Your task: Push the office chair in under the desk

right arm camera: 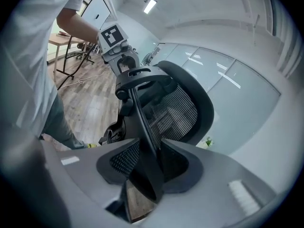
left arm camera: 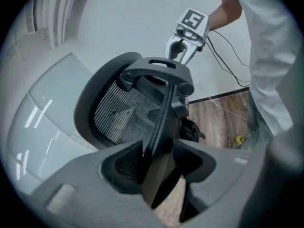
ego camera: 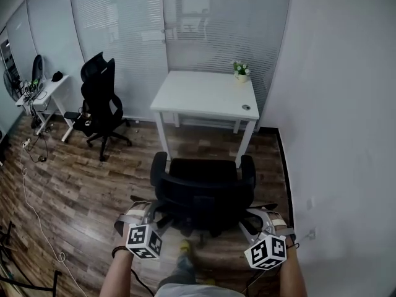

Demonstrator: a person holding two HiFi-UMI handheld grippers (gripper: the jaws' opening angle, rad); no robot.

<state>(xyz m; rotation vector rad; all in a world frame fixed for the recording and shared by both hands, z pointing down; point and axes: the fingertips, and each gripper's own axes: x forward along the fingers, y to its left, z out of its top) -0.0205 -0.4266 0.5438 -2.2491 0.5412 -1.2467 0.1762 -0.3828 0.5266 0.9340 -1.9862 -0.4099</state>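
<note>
Forearms stretch forward, angled down; left gripper (ego camera: 150, 214) and right gripper (ego camera: 252, 219) each pinch a back edge of the office chair (ego camera: 204, 187), standing just short of the white surface (ego camera: 198, 94).

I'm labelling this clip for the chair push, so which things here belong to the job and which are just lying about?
Belongs to the job: office chair, held at its back frame by the left gripper and the right gripper; white desk ahead of it.
Just lying about: second chair at left; cluttered side table; potted plant on the desk's far corner; cable on the floor.
</note>
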